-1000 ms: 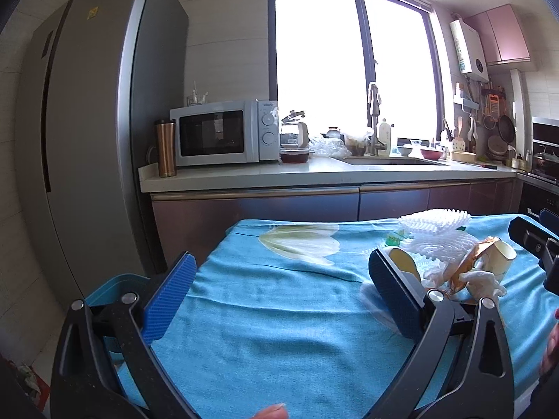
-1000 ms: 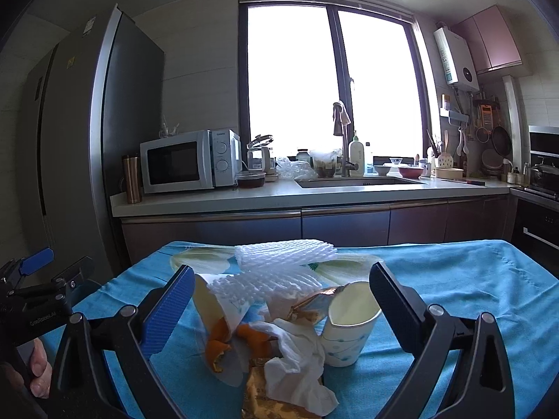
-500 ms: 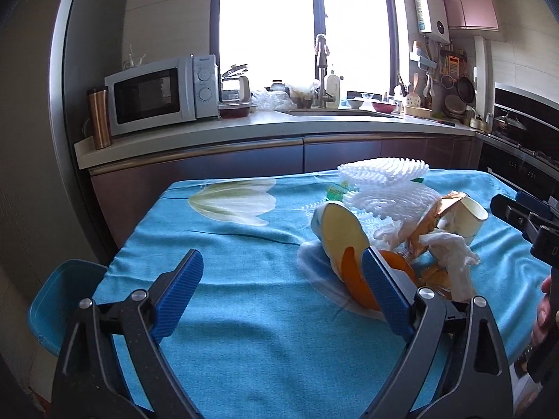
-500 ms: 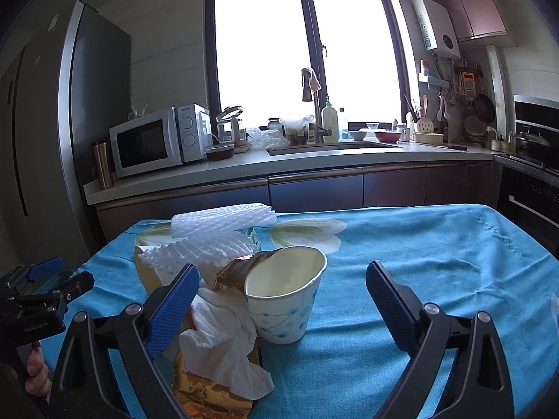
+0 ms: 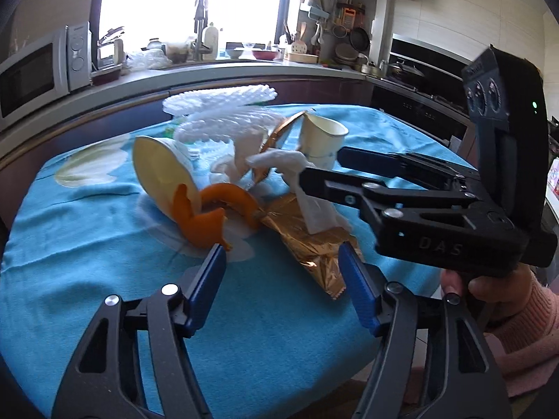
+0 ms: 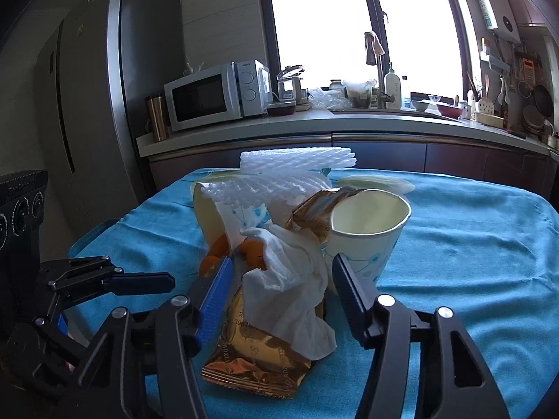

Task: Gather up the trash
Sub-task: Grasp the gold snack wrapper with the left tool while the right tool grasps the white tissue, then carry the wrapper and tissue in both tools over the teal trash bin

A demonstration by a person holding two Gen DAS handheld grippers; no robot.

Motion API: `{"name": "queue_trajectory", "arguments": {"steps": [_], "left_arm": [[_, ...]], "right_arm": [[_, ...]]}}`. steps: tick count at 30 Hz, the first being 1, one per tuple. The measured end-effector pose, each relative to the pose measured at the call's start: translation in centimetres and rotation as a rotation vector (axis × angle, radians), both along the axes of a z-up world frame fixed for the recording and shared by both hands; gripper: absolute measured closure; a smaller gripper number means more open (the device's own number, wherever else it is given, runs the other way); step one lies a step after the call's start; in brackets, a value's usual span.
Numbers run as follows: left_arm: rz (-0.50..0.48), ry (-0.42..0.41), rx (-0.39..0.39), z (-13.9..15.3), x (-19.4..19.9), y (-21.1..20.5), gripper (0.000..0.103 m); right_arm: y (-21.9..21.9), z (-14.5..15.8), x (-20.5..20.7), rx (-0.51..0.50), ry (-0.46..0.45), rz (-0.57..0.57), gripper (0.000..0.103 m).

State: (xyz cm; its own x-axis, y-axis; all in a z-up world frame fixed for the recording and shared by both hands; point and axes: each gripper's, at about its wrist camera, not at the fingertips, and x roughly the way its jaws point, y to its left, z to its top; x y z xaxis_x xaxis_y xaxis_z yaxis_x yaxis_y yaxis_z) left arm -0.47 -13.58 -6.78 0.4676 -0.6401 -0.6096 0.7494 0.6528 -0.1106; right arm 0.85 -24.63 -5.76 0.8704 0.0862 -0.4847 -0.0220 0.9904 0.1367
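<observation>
On blue cloth (image 6: 454, 244), right gripper (image 6: 279, 279) closing around tissue (image 6: 290, 289), not yet pinching; left gripper (image 5: 281, 255) closing, nothing gripped, beside wrapper (image 5: 314, 244).

Both grippers, the left gripper (image 5: 281, 265) and right gripper (image 6: 279, 279), are black plastic with blue ribbed pads, silver screws, "DAS" lettering; pink knitted sleeve (image 5: 524, 328).

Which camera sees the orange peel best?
The left wrist view: the orange peel lies in the open, curled beside the tipped paper cup. In the right wrist view only bits of peel peek out behind the white tissue and a blue finger.
</observation>
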Motion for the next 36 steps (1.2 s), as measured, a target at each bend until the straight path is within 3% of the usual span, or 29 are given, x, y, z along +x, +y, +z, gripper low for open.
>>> {"name": "queue_trajectory", "arguments": {"steps": [5, 8, 13, 14, 23, 29, 36], "left_arm": [[-0.038, 0.139, 0.017, -2.2, 1.3, -2.0, 0.074], [-0.04, 0.22, -0.02, -3.1, 2.4, -2.3, 0.083], [-0.035, 0.233, -0.07, -2.8, 3.0, -2.0, 0.087], [-0.034, 0.231, -0.082, -2.5, 2.9, -1.7, 0.094], [-0.01, 0.193, -0.106, -0.6, 2.4, 1.0, 0.094], [0.014, 0.163, -0.116, 0.4, 1.2, 4.9, 0.094], [0.136, 0.103, -0.134, 1.9, 0.7, 10.4, 0.094]], "right_arm": [[-1.1, -1.0, 0.6, 0.105, 0.048, 0.025, 0.087], [-1.5, -1.0, 0.3, 0.137, 0.048, 0.033, 0.091], [-1.6, -0.7, 0.0, 0.155, 0.051, 0.047, 0.093], [-1.5, -0.7, 0.0, 0.16, 0.049, 0.048, 0.093], [-0.5, 0.5, -0.5, 0.165, 0.027, 0.091, 0.093], [1.2, 1.8, -0.7, 0.174, 0.009, 0.157, 0.093], [3.9, 3.3, 0.4, 0.21, -0.018, 0.256, 0.093]]}}
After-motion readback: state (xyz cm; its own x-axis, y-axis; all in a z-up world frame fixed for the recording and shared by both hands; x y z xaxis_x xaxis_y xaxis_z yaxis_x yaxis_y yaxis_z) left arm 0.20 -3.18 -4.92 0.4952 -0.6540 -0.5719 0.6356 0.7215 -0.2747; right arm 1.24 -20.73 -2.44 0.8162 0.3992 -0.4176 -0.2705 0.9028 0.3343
